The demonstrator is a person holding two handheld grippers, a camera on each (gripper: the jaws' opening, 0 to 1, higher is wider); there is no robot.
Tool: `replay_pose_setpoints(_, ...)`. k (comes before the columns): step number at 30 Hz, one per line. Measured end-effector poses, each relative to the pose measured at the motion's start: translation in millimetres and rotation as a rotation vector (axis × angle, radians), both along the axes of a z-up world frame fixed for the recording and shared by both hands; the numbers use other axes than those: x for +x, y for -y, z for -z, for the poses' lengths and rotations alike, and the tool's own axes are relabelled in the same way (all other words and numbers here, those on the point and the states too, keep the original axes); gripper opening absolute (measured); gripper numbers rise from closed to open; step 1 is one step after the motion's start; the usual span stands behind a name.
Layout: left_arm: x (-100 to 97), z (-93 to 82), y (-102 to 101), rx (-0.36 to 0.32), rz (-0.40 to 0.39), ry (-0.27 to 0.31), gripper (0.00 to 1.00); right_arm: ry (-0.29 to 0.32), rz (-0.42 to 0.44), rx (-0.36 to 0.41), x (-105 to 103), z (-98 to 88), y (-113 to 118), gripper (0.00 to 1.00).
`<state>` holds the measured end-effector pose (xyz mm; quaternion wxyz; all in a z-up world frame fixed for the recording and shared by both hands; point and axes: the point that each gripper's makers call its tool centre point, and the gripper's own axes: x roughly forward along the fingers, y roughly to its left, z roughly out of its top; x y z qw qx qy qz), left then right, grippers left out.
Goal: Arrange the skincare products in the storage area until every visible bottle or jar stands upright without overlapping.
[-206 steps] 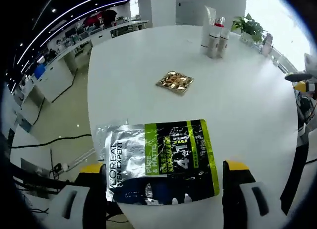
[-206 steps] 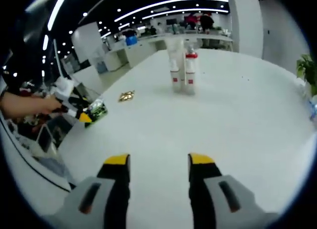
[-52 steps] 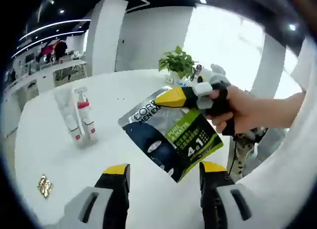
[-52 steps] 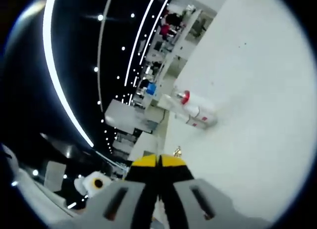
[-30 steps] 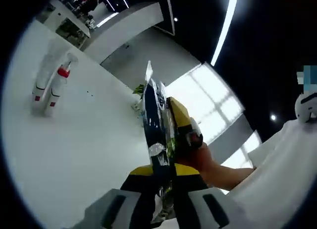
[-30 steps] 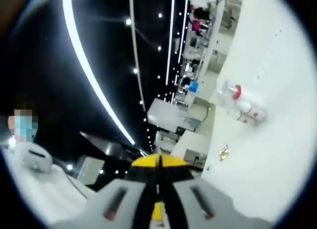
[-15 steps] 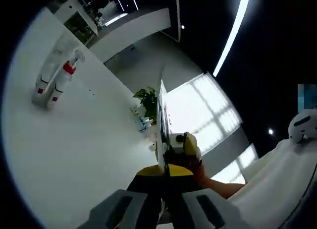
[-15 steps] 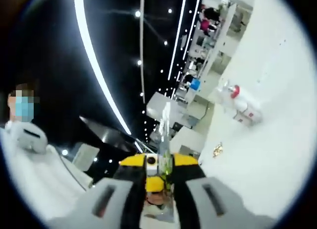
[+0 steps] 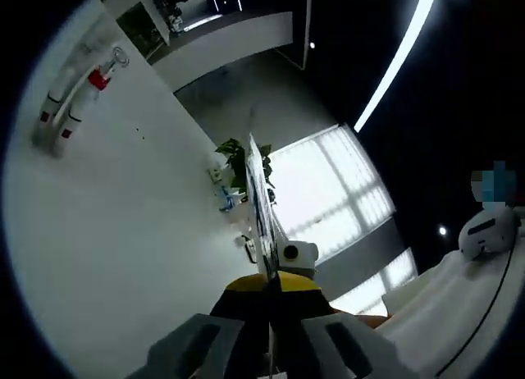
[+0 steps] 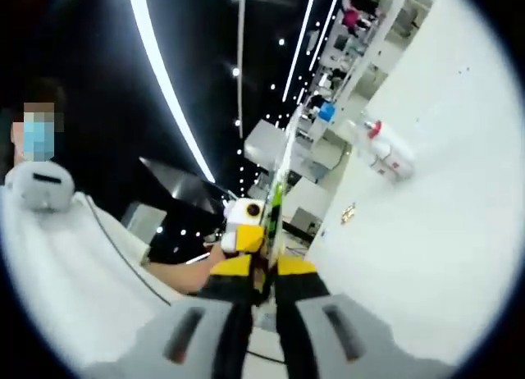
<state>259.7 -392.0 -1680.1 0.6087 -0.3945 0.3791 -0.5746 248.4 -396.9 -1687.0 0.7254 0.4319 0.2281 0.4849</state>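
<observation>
A silver, black and green skincare pouch is held up in the air and seen edge-on as a thin strip. My left gripper is shut on its lower edge. In the right gripper view the pouch rises as a thin line from my right gripper, whose jaws are pressed together on it; the left gripper sits just behind. A red-capped spray bottle and a white tube stand together on the white table, far from both grippers. The same pair appears across the table.
A small gold sachet lies flat on the table. A potted plant stands at the table's far edge by bright windows. A person's hand and white sleeve are near the grippers. Office desks lie beyond.
The right jaws, slightly apart half a second ago, are now closed on the pouch. Both views have tilted and shifted a little; the bottles and sachet have stayed where they were.
</observation>
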Motion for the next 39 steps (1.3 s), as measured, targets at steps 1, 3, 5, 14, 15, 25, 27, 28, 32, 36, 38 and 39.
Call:
replay_pose_setpoints(1, -1.6, 2.3, 3, 0.020, -0.003, 0.014, 0.01, 0.000, -0.011, 0.010, -2, -1.3, 1, 0.01)
replay_pose_setpoints(3, -4.6, 0.5, 9, 0.028, -0.007, 0.029, 0.01, 0.017, -0.007, 0.003, -5, -3.1, 7, 0.00)
replay_pose_setpoints(5, -6.7, 2.1, 13, 0.040, -0.010, 0.036, 0.01, 0.042, -0.015, -0.017, -8, -2.9, 10, 0.00)
replay_pose_setpoints(14, -35.9, 4.8, 19, 0.076, 0.103, 0.068, 0.01, 0.031, 0.024, 0.112, -4, -25.9, 35, 0.14)
replay_pose_setpoints(15, -37.3, 1.9, 19, 0.058, 0.105, 0.065, 0.01, 0.039, 0.019, 0.089, -3, -22.2, 36, 0.07)
replay_pose_setpoints(25, -12.8, 0.6, -4, 0.043, -0.016, 0.045, 0.08, 0.186, 0.015, -0.059, 0, -21.0, 12, 0.00)
replay_pose_setpoints(27, -3.3, -10.3, -13, -0.022, -0.056, 0.012, 0.08, 0.179, 0.009, -0.068, 0, -19.2, 6, 0.00)
replay_pose_setpoints(28, -3.7, -11.5, -20, -0.021, -0.036, 0.021, 0.05, 0.185, 0.017, -0.067, 0, -21.4, 1, 0.00)
replay_pose_setpoints(32, -3.0, -17.2, -34, -0.015, -0.004, 0.083, 0.02, 0.158, 0.032, -0.047, 3, -27.5, -17, 0.00)
replay_pose_setpoints(36, -12.0, -10.5, -45, 0.011, 0.067, 0.102, 0.01, 0.129, 0.146, 0.062, 22, -46.3, -20, 0.15)
replay_pose_setpoints(38, -15.7, -12.2, -48, -0.018, 0.080, 0.096, 0.01, 0.131, 0.129, 0.045, 21, -48.5, -27, 0.01)
replay_pose_setpoints(39, -18.3, -17.2, -49, -0.048, 0.090, 0.086, 0.02, 0.147, 0.133, -0.011, 22, -41.9, -27, 0.01)
